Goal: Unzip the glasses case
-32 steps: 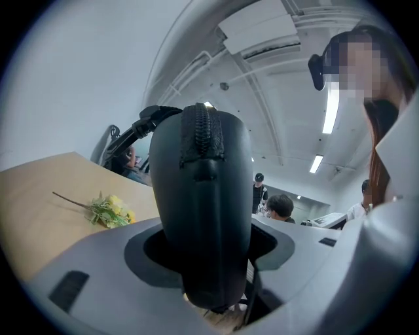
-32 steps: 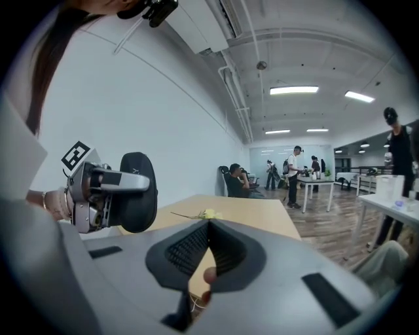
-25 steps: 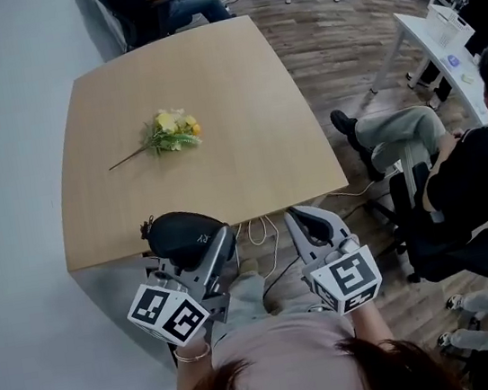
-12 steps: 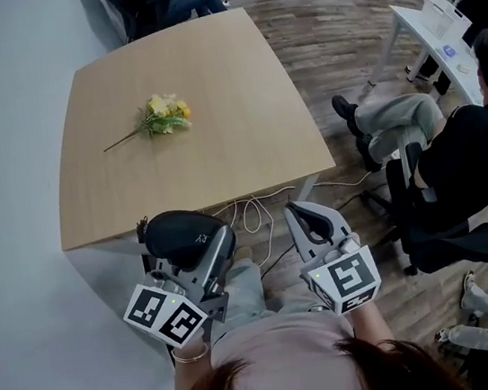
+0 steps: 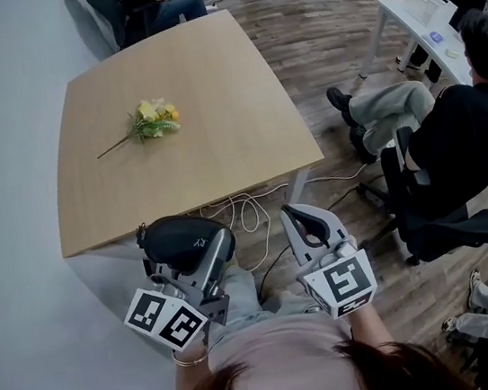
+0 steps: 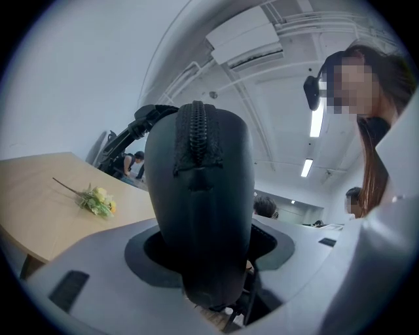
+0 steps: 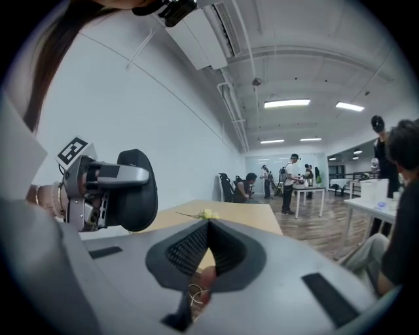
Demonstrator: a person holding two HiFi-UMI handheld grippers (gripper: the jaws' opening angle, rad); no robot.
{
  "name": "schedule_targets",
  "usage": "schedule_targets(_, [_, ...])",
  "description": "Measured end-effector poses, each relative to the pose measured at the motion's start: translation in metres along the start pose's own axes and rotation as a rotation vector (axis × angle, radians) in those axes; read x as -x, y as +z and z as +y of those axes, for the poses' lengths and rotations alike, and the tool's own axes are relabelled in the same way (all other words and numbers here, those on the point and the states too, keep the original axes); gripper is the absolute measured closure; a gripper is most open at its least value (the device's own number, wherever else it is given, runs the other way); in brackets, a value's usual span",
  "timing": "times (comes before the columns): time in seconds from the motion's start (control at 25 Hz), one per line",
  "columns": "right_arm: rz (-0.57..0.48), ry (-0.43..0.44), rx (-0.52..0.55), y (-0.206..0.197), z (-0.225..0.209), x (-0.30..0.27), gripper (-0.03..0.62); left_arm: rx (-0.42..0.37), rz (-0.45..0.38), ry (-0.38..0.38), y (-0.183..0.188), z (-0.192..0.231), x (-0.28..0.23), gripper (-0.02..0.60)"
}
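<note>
A black zipped glasses case sits between the jaws of my left gripper, which is shut on it, just off the table's near edge. In the left gripper view the case stands upright and fills the centre, zipper seam facing the camera, with the left gripper clamped on its lower part. My right gripper is beside it to the right, apart from the case, jaws closed together on nothing. The right gripper view shows its own pads meeting at the right gripper, with the case off to the left.
The light wooden table lies ahead, carrying a small bunch of yellow flowers. Cables trail on the floor below its near edge. A person sits in an office chair to the right, and a white table stands farther right.
Both grippers have drawn back from the table together; its near edge now sits farther from them in the head view. The case stays in the left gripper's grip.
</note>
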State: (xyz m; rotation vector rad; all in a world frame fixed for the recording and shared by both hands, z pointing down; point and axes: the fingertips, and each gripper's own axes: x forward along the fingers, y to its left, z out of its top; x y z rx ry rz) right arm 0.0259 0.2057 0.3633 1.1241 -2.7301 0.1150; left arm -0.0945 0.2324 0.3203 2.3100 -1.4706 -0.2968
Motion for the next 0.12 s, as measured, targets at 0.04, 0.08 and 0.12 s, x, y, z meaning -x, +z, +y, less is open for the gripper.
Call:
schedule_targets(0.04, [-0.002, -0.001, -0.001, 0.0005, 0.0007, 0.0000, 0.579, 0.000, 0.004, -0.003, -0.0004, -0.0008, -0.0002, 0.324])
schedule_targets(0.08, [-0.004, -0.001, -0.002, 0.0011, 0.0015, -0.0002, 0.579, 0.001, 0.007, -0.007, -0.0006, -0.0013, -0.0003, 0.323])
schedule_targets(0.12, [-0.006, -0.001, -0.003, 0.0017, 0.0024, -0.0005, 0.579, 0.000, 0.009, -0.010, -0.0008, -0.0018, -0.0005, 0.324])
